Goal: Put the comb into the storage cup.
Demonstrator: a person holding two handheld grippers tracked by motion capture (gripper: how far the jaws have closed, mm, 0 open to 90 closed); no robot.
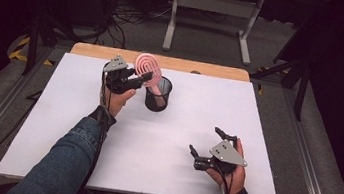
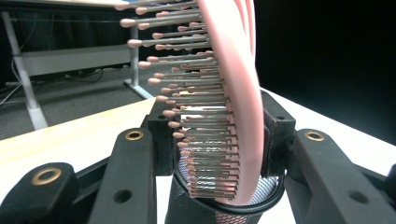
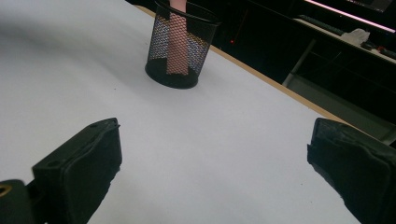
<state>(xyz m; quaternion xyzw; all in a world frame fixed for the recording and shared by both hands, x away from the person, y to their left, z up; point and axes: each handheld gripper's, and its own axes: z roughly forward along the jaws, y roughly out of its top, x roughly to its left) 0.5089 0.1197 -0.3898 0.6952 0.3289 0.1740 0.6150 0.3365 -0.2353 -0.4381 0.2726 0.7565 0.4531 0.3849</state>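
Inside the mesh cup (image 1: 158, 94) the pink hairbrush (image 1: 147, 67) stands handle-down, head leaning left; left claw (image 1: 134, 79) seemingly grips it; right claw (image 1: 209, 144) gapes.

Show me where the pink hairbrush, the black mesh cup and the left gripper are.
pink hairbrush (image 1: 147, 65), high view, on its oval head.
black mesh cup (image 3: 180, 44), right gripper view, on its mesh wall.
left gripper (image 1: 138, 79), high view, between its fingertips at the brush.

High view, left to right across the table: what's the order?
Left tongs, gripping the pink hairbrush → black mesh cup, with the brush handle standing in it → right tongs, apart from everything, jaws wide over the bare white tabletop.
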